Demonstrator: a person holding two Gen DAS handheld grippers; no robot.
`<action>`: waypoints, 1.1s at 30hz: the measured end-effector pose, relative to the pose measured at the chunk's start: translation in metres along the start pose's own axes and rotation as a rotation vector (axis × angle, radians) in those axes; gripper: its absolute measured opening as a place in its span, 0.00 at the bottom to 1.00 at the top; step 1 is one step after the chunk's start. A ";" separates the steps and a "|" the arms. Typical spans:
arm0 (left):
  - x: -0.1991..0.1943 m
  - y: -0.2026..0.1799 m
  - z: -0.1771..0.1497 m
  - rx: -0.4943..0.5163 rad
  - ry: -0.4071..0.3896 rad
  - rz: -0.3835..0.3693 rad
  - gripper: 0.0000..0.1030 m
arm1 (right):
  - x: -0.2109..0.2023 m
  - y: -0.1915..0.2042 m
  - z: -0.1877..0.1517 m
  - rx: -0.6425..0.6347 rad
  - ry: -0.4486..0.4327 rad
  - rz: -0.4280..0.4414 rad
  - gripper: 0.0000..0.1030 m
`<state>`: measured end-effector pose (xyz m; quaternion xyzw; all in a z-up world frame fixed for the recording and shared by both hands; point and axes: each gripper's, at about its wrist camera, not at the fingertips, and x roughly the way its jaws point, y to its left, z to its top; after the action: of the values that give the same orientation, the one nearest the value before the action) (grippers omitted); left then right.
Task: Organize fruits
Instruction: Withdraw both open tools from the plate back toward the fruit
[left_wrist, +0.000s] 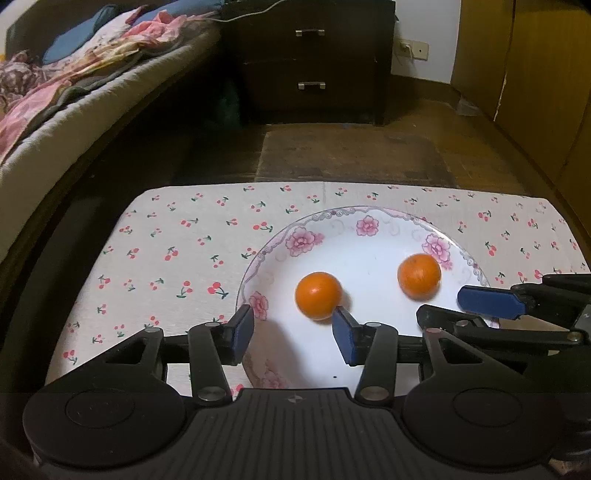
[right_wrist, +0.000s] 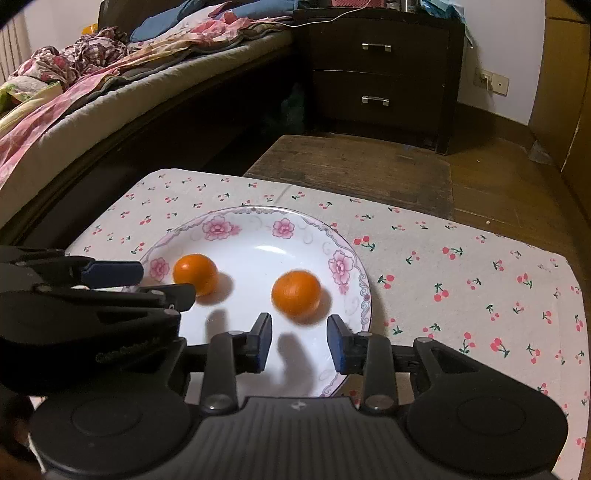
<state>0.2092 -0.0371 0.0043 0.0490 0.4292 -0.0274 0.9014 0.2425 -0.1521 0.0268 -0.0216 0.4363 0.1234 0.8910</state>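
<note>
Both grippers tilt down over plate, jaws apparently apart.

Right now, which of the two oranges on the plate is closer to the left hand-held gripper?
The left orange, just ahead of the left hand-held gripper. The other orange lies further right on the plate.

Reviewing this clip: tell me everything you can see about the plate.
The plate is round, white and glossy, like glazed ceramic, with pink flowers and grey scrollwork around its raised rim. It sits flat on the cherry-print cloth, right side up. Two oranges rest in its well, apart from each other: one to the left, one to the right. No chips or cracks show.
</note>
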 end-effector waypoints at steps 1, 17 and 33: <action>-0.001 0.001 0.000 -0.003 -0.001 0.001 0.55 | 0.000 0.000 0.000 -0.002 0.000 0.001 0.27; -0.030 0.008 0.000 -0.067 -0.043 -0.015 0.64 | -0.031 0.001 0.005 -0.033 -0.053 -0.011 0.35; -0.045 0.012 -0.021 -0.074 -0.031 -0.024 0.70 | -0.049 0.007 -0.013 -0.041 -0.055 0.012 0.37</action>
<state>0.1655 -0.0228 0.0265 0.0102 0.4167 -0.0233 0.9087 0.2018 -0.1570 0.0575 -0.0338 0.4093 0.1379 0.9013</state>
